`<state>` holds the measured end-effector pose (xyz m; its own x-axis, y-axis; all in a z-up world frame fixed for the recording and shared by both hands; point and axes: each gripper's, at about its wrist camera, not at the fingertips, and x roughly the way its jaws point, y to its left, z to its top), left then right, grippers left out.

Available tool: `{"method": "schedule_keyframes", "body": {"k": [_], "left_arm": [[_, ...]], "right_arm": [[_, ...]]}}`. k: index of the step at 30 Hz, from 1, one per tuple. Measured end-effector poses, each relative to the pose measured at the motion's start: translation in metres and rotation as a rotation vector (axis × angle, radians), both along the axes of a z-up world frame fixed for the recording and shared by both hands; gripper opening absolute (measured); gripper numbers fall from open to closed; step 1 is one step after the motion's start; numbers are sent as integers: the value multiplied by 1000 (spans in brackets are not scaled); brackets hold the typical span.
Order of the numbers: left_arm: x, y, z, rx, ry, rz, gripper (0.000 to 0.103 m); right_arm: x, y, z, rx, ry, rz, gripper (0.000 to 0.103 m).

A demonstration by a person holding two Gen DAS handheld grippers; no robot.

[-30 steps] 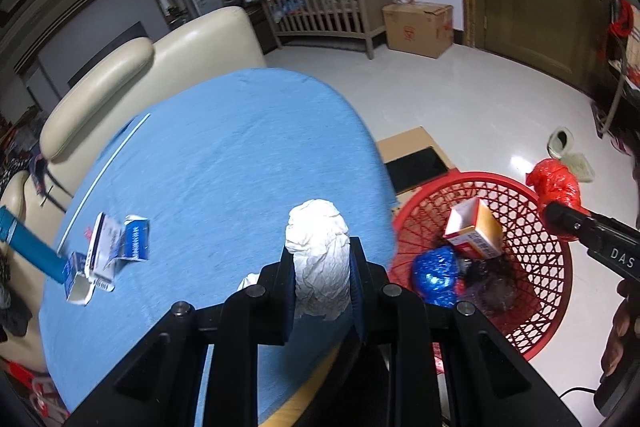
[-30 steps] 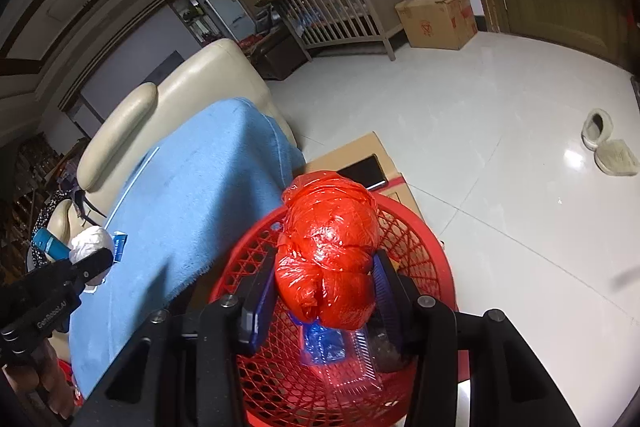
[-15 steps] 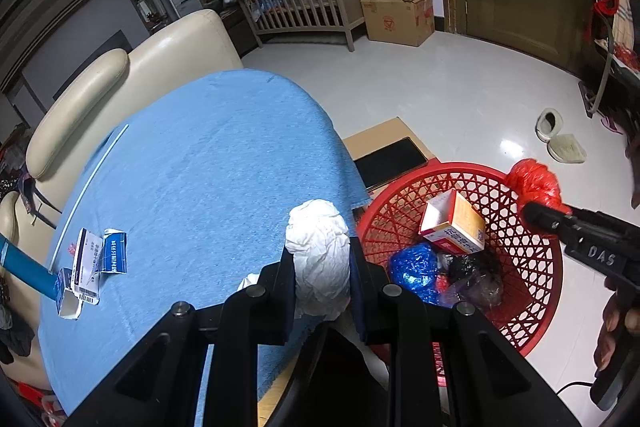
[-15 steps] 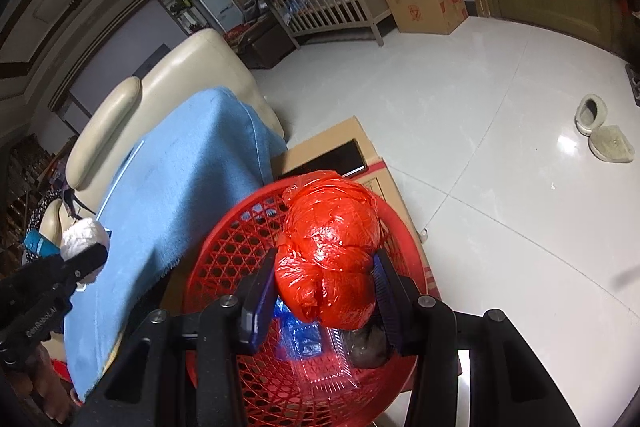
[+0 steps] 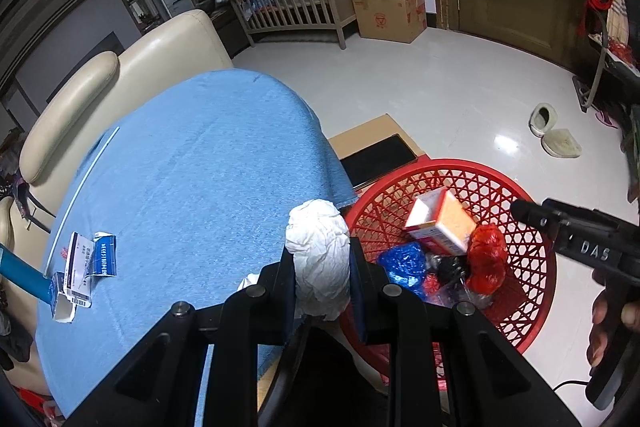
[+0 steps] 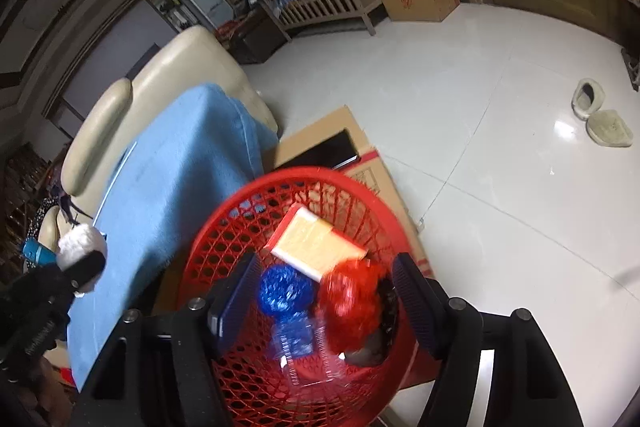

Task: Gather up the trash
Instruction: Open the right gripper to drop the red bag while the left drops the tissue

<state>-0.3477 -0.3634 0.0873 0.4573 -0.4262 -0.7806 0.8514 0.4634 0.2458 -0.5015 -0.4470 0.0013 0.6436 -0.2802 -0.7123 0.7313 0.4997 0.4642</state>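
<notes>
While crumpled, white paper wad [image 5: 319, 259], shiny red bag [image 6: 350, 301]

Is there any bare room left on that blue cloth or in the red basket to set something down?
The blue cloth is mostly bare between the sofa and its floor-side edge. Only the torn cartons crowd its left edge. The red basket is crowded at the bottom with the box, blue wad and red bag; its right side is freer.

One red basket [image 5: 532, 291], one white paper wad [image 5: 318, 263], two slippers [image 5: 554, 131], one cardboard box [image 5: 390, 15]
</notes>
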Motion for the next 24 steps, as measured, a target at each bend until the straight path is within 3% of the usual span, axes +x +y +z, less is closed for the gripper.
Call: {"method": "schedule_keyframes", "body": {"k": [24], "left_arm": [[-45, -34, -21, 54, 111, -157, 25]], "right_arm": [[-36, -18, 16, 3, -86, -138, 72]]}}
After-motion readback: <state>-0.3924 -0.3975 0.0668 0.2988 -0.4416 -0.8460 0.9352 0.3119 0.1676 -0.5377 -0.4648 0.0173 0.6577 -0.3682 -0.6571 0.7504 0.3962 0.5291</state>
